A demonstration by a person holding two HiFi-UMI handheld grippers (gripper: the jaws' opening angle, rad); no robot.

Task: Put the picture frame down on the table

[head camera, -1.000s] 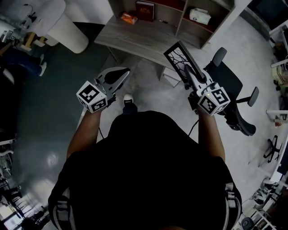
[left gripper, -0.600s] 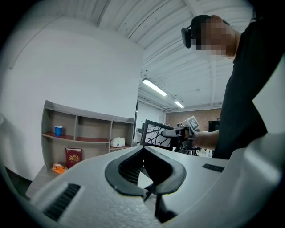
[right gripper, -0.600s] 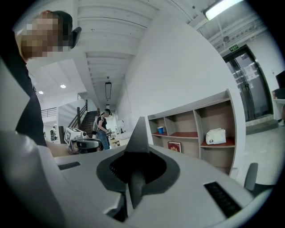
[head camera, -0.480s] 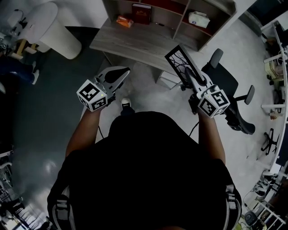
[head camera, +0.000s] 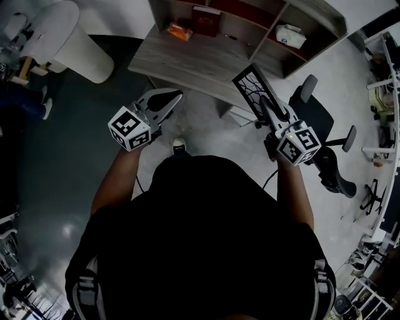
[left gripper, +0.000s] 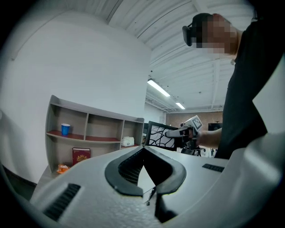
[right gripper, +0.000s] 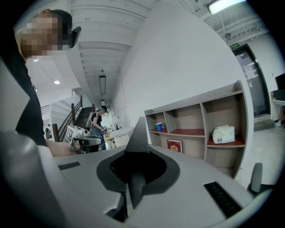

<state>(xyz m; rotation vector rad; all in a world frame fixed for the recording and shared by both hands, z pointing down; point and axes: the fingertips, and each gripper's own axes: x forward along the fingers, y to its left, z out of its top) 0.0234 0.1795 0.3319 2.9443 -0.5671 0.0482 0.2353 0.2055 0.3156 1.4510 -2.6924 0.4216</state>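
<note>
Right gripper (head camera: 265,105) is clamped on the picture frame (head camera: 249,86); left gripper (head camera: 171,97) is closed and empty. Current step is likely transport to the table (head camera: 187,59). Next: lower the frame onto it.

Right gripper (right gripper: 137,156): jaws clamped on frame (right gripper: 140,131), seen edge-on. Shelf (right gripper: 200,113): cup (right gripper: 159,126), book (right gripper: 174,145), box (right gripper: 223,133).

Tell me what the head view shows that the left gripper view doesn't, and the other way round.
Only the head view: the office chair, the person's shoe on the floor, and the white bin beside the table. Only the left gripper view: the blue cup in the shelf unit and the ceiling lights. Both: the right tongs gripping the picture frame, plus the red book and the tissue box on the shelves.
</note>
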